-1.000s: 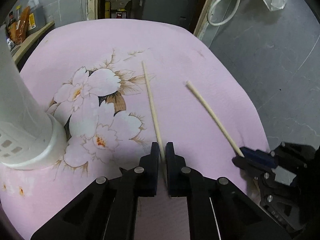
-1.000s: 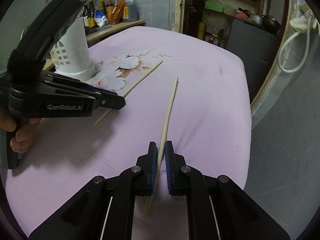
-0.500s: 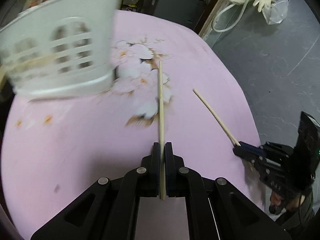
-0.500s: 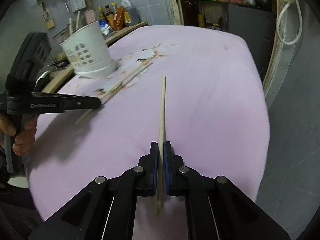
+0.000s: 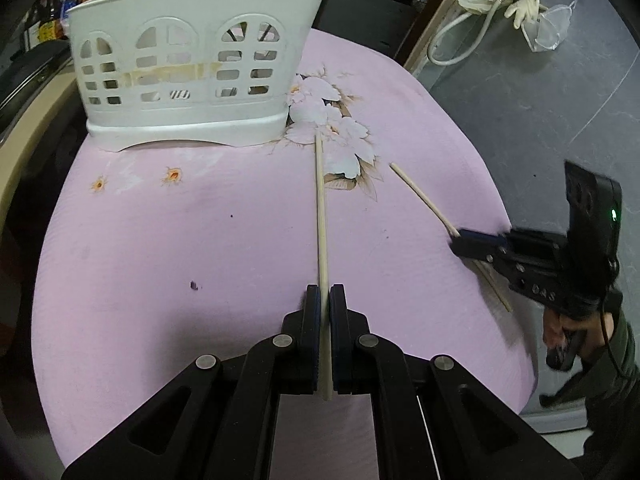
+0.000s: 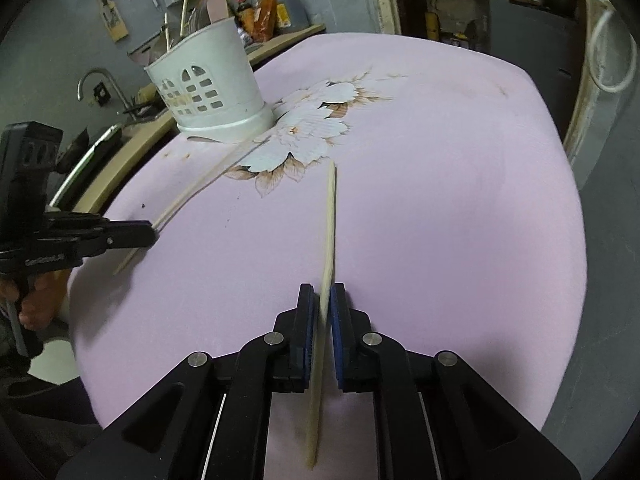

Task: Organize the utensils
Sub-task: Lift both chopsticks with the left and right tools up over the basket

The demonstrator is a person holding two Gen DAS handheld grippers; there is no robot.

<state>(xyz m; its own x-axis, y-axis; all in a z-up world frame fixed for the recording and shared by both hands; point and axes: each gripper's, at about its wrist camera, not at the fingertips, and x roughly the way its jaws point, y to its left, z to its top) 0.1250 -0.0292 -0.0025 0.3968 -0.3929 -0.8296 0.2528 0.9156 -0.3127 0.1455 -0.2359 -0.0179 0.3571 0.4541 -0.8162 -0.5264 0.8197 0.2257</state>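
Observation:
My left gripper [image 5: 325, 300] is shut on a pale wooden chopstick [image 5: 321, 216] that points ahead toward the white slotted utensil holder [image 5: 192, 68] at the far left of the pink flowered tablecloth [image 5: 200, 240]. My right gripper [image 6: 323, 304] is shut on a second chopstick [image 6: 329, 220], held above the cloth. In the left wrist view the right gripper [image 5: 460, 240] and its chopstick [image 5: 420, 196] are at the right. In the right wrist view the left gripper [image 6: 148, 236] and its chopstick [image 6: 192, 192] are at the left, with the holder [image 6: 212, 88] beyond.
The holder contains several utensils [image 6: 208, 8]. A counter with bottles [image 6: 260, 12] and a sink tap [image 6: 96, 80] lies behind the table. The table drops off to grey floor [image 5: 540, 100] on the right.
Both grippers have lifted their chopsticks off the cloth. The left one has swung round so the holder now stands ahead of it. The right one has turned toward the holder.

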